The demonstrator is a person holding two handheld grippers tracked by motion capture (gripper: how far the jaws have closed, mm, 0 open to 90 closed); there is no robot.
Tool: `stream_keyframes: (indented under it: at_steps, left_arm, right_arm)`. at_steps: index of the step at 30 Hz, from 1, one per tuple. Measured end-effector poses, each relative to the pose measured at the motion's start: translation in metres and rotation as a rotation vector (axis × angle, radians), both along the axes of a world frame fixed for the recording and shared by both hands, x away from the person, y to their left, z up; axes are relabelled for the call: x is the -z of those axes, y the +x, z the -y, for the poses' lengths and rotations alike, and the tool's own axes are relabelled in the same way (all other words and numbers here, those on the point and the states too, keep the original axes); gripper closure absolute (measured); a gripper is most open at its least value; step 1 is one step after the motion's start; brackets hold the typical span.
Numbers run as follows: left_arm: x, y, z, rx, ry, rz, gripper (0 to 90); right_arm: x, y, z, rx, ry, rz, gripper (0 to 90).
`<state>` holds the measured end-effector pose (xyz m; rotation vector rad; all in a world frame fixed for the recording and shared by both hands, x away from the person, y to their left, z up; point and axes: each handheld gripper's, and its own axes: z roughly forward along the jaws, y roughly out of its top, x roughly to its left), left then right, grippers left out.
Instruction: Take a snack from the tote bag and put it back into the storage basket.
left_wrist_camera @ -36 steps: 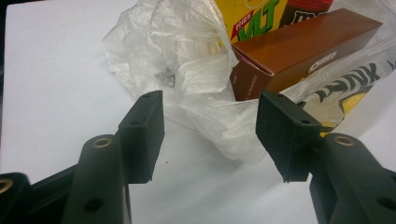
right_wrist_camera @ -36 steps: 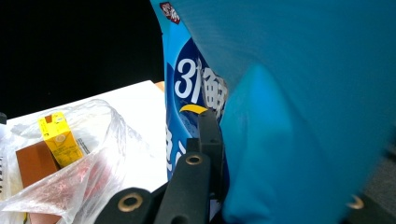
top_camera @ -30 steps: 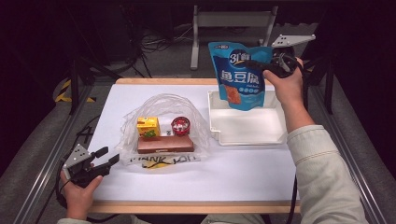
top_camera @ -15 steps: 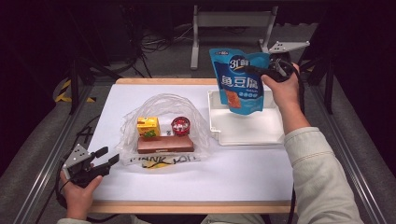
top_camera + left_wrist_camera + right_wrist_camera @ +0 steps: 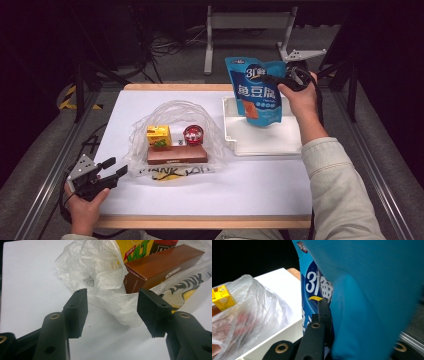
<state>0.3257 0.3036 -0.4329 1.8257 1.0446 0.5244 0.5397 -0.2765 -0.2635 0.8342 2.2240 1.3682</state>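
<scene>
blue pouch [image 5: 256, 90] hangs upright over the white tray [image 5: 260, 142], pinched by the right gripper [image 5: 280, 81].

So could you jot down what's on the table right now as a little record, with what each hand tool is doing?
surface: white table
right gripper: shut on the blue pouch, holding it upright above the white tray
left gripper: open, holding nothing, at the table's near left corner, jaws pointing at the plastic bag
in the bag: yellow carton, red round pack, brown box
tray contents: nothing lying in it that I can see
</scene>
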Motion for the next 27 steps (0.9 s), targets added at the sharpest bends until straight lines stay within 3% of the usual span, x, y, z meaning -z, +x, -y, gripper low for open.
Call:
stream_keyframes:
  at_steps: [16, 27]
  left_arm:
    - [0.000, -0.001, -0.001, 0.000, -0.004, -0.002, 42.1]
    - [0.000, 0.000, 0.000, 0.006, 0.000, -0.005, 42.1]
  right_arm:
    - [0.017, 0.006, -0.005, -0.001, 0.000, -0.022, 89.6]
    - [0.022, 0.001, 0.007, 0.009, 0.010, -0.025, 86.8]
